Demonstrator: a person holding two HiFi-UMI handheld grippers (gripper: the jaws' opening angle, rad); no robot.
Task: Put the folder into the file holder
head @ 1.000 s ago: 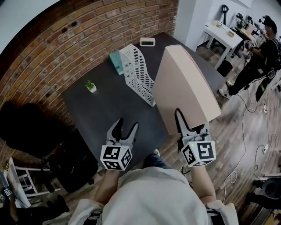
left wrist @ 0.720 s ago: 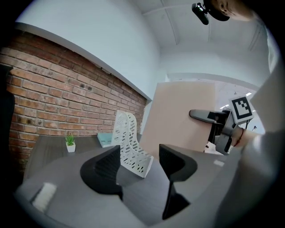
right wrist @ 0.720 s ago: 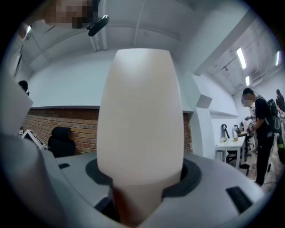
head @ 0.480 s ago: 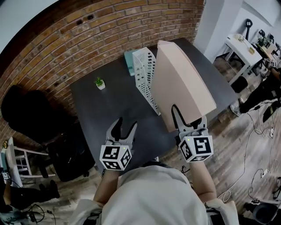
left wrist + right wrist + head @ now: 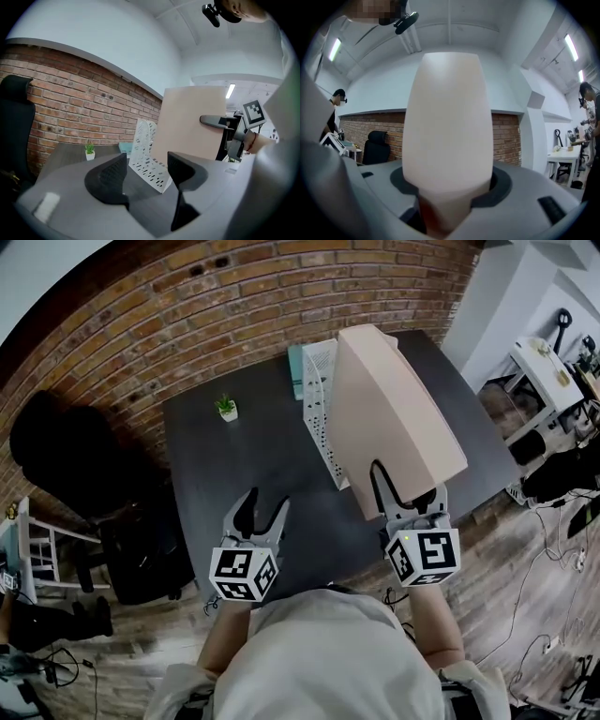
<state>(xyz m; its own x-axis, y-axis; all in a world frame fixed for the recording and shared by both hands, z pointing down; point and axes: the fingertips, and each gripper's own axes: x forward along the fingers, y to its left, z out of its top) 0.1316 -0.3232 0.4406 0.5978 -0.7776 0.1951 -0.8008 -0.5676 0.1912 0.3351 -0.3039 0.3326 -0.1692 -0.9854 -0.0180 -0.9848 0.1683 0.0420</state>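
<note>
Broad pale-pink folder point(image 5: 394, 418), upright

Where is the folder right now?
In the head view, the folder is clamped in the right tool, just right of the white file holder.

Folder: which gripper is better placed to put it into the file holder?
Right. The right gripper is shut on the folder, held upright close to the white file holder. The left gripper is open and empty, short of it.
</note>
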